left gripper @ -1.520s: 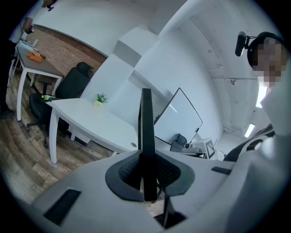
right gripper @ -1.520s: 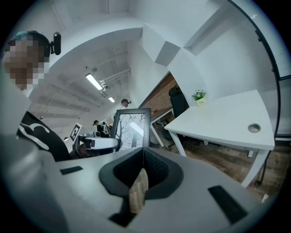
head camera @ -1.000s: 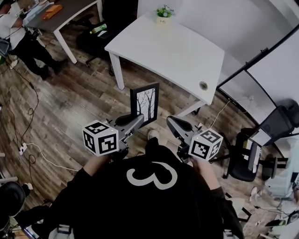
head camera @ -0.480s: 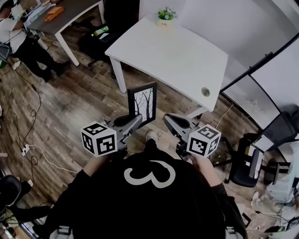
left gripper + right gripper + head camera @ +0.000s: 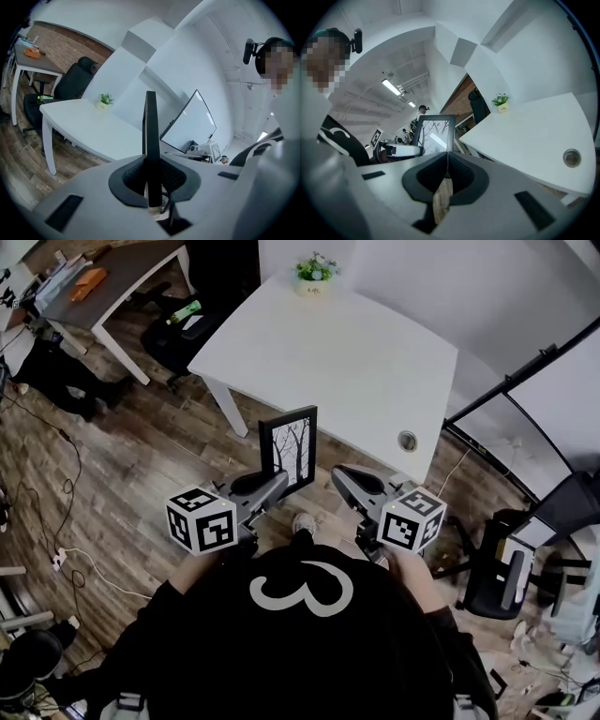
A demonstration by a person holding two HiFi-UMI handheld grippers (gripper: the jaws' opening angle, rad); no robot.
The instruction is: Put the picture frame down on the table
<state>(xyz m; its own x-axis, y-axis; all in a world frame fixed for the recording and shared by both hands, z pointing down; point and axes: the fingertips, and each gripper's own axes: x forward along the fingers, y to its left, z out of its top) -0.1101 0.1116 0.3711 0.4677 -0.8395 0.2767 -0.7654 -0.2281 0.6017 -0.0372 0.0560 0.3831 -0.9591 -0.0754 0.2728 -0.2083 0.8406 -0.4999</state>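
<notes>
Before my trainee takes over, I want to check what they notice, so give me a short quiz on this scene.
1. True or false: the picture frame already rests on the white table.
2. Which gripper's fingers clamp the picture frame?
3. What stands at the table's far edge? A) small potted plant B) laptop C) mug

Key: 1 false, it is held upright in the air; 2 the left gripper; 3 A.

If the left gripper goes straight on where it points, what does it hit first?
Probably the white table's near edge, with the held picture frame leading; depth is hard to judge.
</notes>
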